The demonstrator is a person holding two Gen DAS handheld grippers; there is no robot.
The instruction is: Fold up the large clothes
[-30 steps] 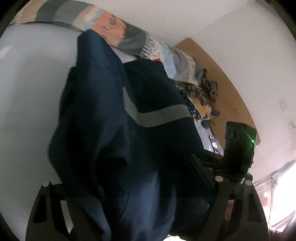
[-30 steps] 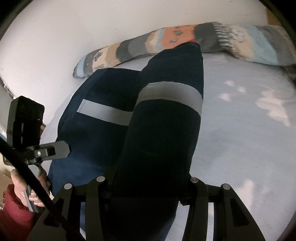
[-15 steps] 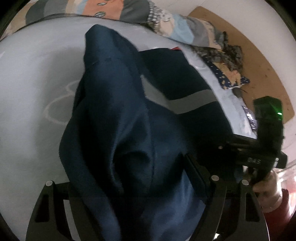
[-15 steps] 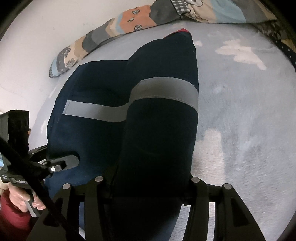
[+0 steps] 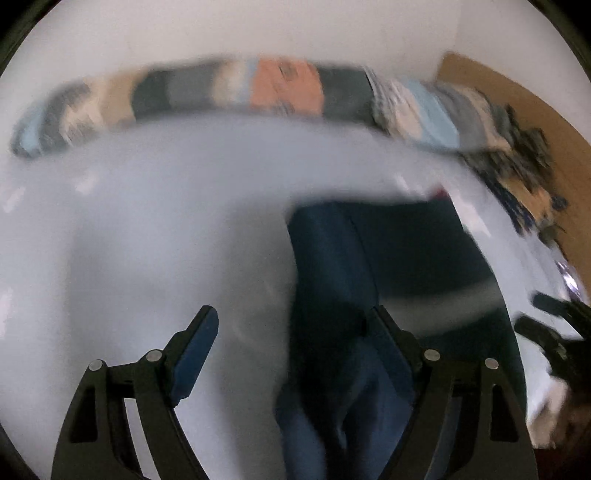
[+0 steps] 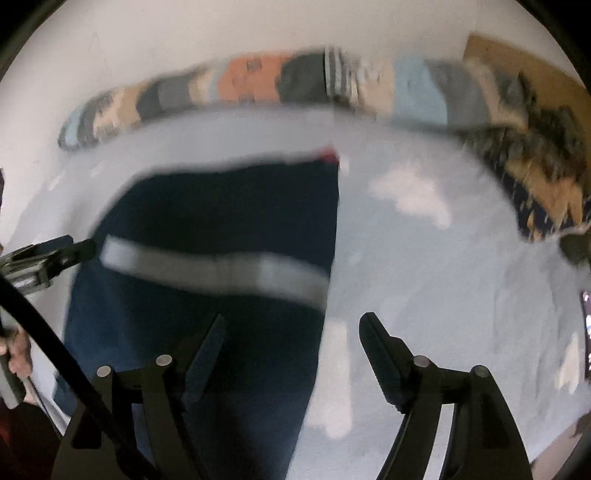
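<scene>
Navy garment [image 6: 207,295] is seen spread flat on the pale blue bed sheet [image 6: 424,288], with a grey reflective band [image 6: 221,269] running across it and a small red patch at its far corner. Both views are blurred by motion. The right claw [image 6: 291,339] is held with its fingers spread wide and nothing between them; its left finger is seen over the dark cloth, its right finger over the bare sheet. The left claw [image 5: 291,328] is likewise spread apart and grips nothing; its right finger is seen against the garment [image 5: 369,280], its left over the sheet [image 5: 147,229]. Whether either claw touches the cloth cannot be told. A patchwork blanket [image 6: 258,81] in grey, orange and light blue is bunched along the far edge of the bed against the white wall [image 6: 184,33]. A brown board [image 5: 517,88] is seen at the far right.
</scene>
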